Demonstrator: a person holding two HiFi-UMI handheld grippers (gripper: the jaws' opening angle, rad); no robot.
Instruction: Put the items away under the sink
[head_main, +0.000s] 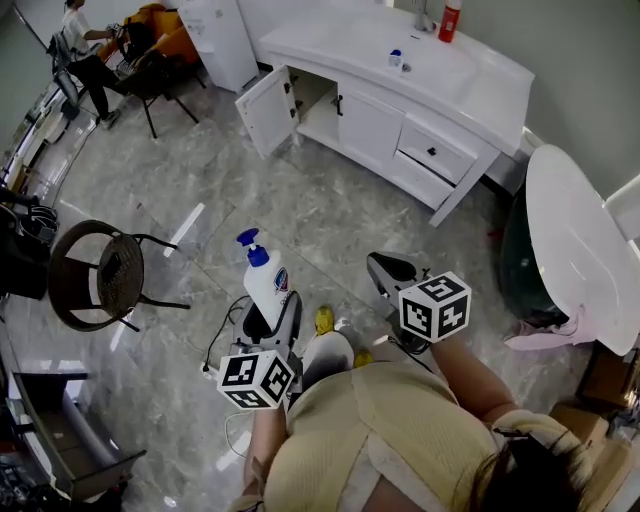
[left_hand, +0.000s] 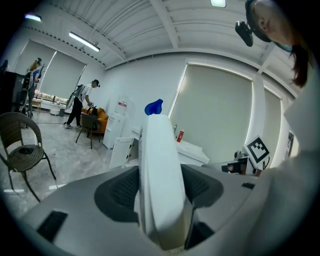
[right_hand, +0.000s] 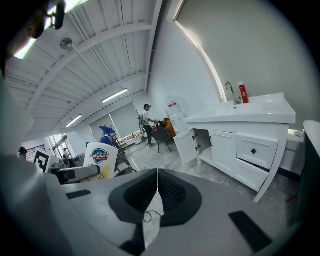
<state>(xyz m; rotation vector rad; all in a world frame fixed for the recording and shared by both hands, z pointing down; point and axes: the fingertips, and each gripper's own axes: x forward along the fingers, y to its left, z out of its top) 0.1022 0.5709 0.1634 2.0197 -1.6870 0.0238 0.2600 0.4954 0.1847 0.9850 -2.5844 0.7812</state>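
Soap bottle (head_main: 267, 287) held, wicker chair (head_main: 98, 276) left, cabinet door (head_main: 265, 110) open

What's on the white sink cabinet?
On the white sink cabinet: a red bottle, a silver metal tap and a small blue-capped item. Its far edge is out of view.

The floor (head_main: 300, 215) before the sink cabinet (head_main: 372, 128) looked like polished grey marble tile, glossy with streaks of light, and the cabinet was smooth white with a shiny top and a bright metal tap (head_main: 424, 14). Well away from the cabinet, the soap bottle (head_main: 268, 287) was smooth white plastic with a blue pump (head_main: 250, 245), the left gripper (head_main: 270, 322) on it matt grey plastic with dark, finely textured pads (left_hand: 121, 188), and the chair (head_main: 98, 275) had brown woven wicker on dark metal legs.
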